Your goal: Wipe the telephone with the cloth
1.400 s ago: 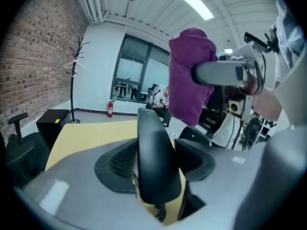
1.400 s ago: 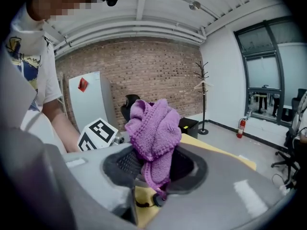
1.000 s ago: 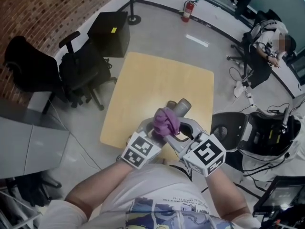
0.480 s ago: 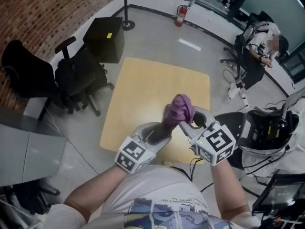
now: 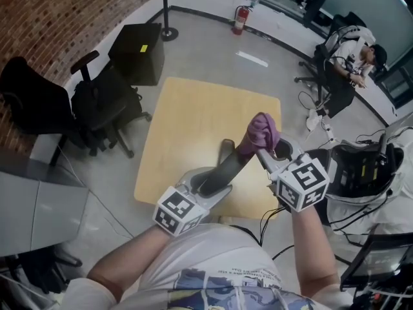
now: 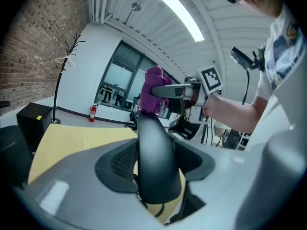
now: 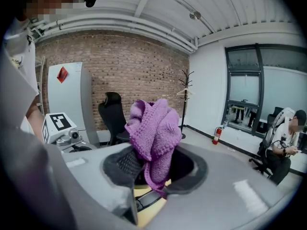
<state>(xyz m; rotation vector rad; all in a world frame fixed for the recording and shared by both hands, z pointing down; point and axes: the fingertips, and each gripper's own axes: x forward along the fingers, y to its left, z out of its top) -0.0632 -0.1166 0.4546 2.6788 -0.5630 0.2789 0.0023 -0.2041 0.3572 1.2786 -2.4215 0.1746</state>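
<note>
A dark grey telephone handset [image 5: 216,172] stands tilted away from me over the yellow table [image 5: 193,118], and my left gripper [image 5: 211,181] is shut on its lower part. In the left gripper view the handset [image 6: 154,157] rises between the jaws of the left gripper [image 6: 153,178]. A bunched purple cloth [image 5: 263,131] is clamped in my right gripper [image 5: 261,148], up and to the right of the handset's far end. From the left gripper's camera the cloth [image 6: 153,87] overlaps the handset's tip. It fills the jaws of the right gripper [image 7: 153,171] as a purple cloth [image 7: 153,131].
Two black office chairs [image 5: 97,102] and a black box [image 5: 137,51] stand left of the table. A fire extinguisher [image 5: 239,19] is at the far wall. A seated person [image 5: 352,57] and cabled equipment [image 5: 361,173] are on the right.
My right gripper has carried the cloth to the right and farther away, from the handset's middle to beyond its far end. The left gripper and handset have stayed nearly in place.
</note>
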